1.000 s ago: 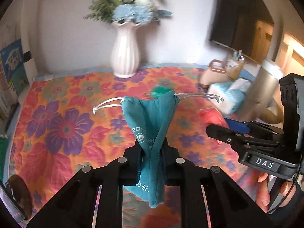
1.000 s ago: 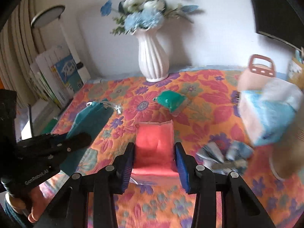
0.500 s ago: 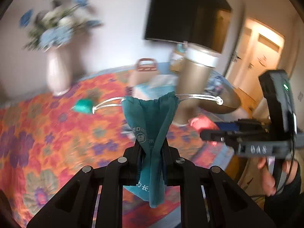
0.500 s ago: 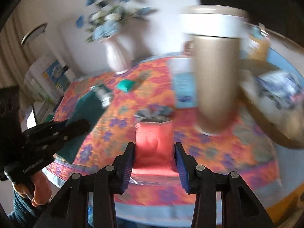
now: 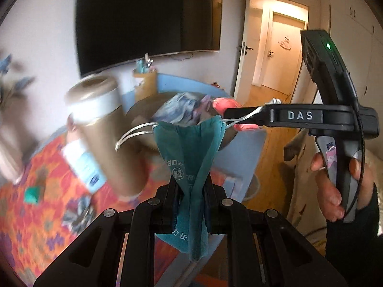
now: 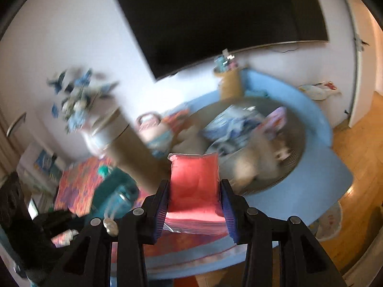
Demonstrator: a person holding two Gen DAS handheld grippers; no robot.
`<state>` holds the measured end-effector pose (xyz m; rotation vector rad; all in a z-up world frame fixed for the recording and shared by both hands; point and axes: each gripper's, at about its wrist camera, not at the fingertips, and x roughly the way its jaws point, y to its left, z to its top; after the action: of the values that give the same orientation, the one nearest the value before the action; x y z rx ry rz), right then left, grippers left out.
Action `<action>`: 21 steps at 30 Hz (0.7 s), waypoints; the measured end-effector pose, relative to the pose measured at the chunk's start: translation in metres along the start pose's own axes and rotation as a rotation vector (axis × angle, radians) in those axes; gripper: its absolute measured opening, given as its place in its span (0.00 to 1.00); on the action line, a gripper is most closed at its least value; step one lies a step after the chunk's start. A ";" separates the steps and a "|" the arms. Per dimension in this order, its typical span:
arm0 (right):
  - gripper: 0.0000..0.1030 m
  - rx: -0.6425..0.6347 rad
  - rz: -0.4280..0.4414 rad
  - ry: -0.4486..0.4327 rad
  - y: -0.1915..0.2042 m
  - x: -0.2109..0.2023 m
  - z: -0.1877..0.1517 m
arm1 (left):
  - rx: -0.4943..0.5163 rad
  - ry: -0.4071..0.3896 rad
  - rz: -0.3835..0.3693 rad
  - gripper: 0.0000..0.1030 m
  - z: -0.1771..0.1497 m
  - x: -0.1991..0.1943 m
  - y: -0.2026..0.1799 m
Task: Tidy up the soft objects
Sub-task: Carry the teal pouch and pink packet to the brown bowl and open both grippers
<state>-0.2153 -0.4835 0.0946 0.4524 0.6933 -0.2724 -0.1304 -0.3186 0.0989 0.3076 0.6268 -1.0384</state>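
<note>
The teal pouch (image 5: 191, 165) is clamped between the jaws of the left gripper (image 5: 190, 191) and stands up from them, its white cords (image 5: 134, 134) hanging out to both sides. The right gripper (image 6: 195, 201) is closed on a red packet (image 6: 194, 186), held upright. Both are in the air above the table's blue edge (image 6: 335, 172). Beyond the packet is a round basket (image 6: 282, 179) with soft things in it; a tan cylinder (image 5: 105, 129) stands on the flowered cloth (image 5: 31, 215). The view is blurred.
</note>
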 end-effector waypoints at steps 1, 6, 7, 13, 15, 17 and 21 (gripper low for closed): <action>0.40 0.014 -0.008 -0.007 -0.004 0.001 0.006 | 0.004 -0.002 0.014 0.13 0.007 0.008 -0.005; 0.40 0.113 -0.004 -0.033 -0.039 0.011 0.040 | -0.021 0.010 0.089 0.13 0.038 0.053 -0.015; 0.40 0.128 -0.003 -0.038 -0.045 0.016 0.049 | -0.022 0.011 0.110 0.13 0.043 0.061 -0.016; 0.40 0.080 -0.067 -0.022 -0.047 0.064 0.107 | -0.034 0.025 0.179 0.13 0.059 0.104 -0.010; 0.40 0.052 -0.105 0.003 -0.047 0.087 0.125 | -0.032 0.033 0.206 0.13 0.059 0.117 -0.007; 0.40 0.040 -0.123 0.028 -0.049 0.106 0.137 | -0.013 0.032 0.235 0.14 0.059 0.127 -0.007; 0.45 0.053 -0.079 0.097 -0.058 0.149 0.157 | 0.031 -0.012 0.313 0.41 0.059 0.136 -0.008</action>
<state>-0.0412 -0.6235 0.0841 0.4919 0.8012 -0.3454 -0.0693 -0.4485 0.0625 0.4122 0.5317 -0.7499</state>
